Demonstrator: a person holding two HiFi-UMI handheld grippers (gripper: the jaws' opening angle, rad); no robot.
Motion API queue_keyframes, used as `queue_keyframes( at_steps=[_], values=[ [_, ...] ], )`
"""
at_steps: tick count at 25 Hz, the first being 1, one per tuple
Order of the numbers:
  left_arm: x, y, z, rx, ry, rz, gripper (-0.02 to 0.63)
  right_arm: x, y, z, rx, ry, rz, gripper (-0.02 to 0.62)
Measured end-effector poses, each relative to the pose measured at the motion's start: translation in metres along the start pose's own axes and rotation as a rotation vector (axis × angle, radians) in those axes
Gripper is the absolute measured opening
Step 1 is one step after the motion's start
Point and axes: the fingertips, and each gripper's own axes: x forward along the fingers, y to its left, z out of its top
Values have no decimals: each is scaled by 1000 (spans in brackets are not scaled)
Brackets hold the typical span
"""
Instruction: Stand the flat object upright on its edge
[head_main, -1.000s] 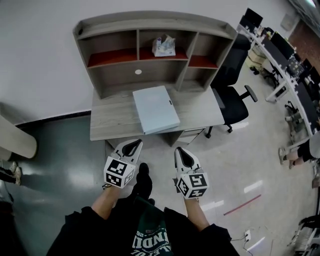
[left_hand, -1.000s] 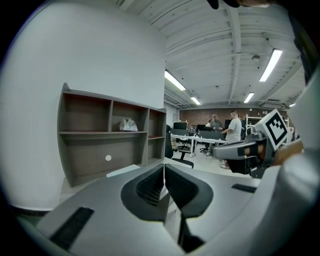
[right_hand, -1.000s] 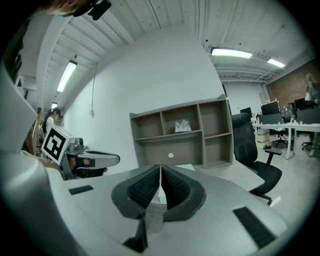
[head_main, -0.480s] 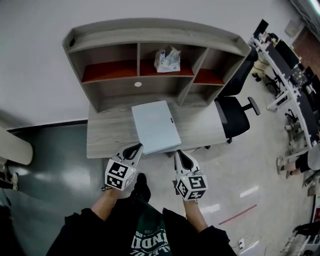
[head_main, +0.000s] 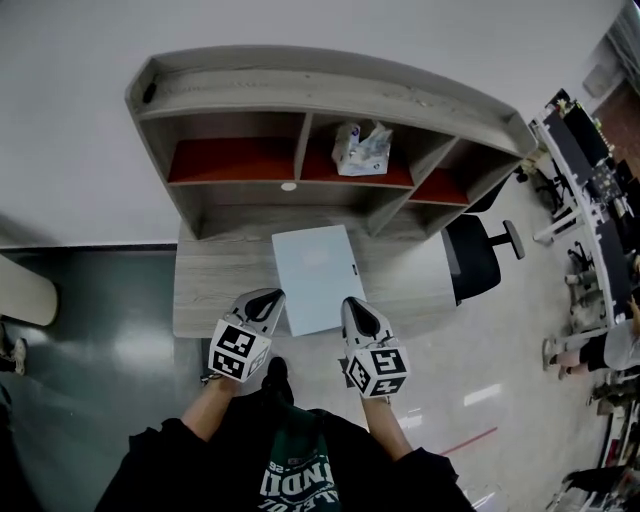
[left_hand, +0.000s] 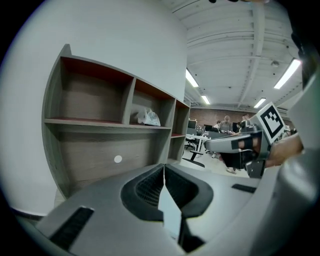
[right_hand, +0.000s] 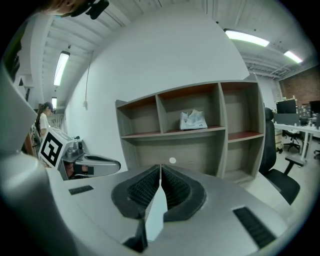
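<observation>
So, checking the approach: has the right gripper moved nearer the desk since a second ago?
Yes. The right gripper moved forward: earlier over floor short of the desk, its tip now overlaps the desk's front edge.

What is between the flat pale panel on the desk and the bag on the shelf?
In the head view, only bare desk and the shelf unit's back wall separate panel and bag.

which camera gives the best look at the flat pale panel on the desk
Head view: nearly the whole flat panel lies on the desk, seen from above. Both gripper views show at most a pale sliver past their jaws.
</observation>
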Motion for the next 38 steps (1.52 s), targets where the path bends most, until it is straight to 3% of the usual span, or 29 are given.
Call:
queue_keyframes(
  at_steps=[10, 18, 38],
  values=[
    [18, 31, -3, -38, 12, 2, 17, 41, -6, -3, -4, 43, 12, 37],
    [26, 50, -9, -67, 30, 52, 17, 69, -5, -6, -11, 62, 71, 37],
    [108, 52, 17, -126, 59, 235, 17, 125, -91, 15, -39, 106, 271, 37]
  ],
)
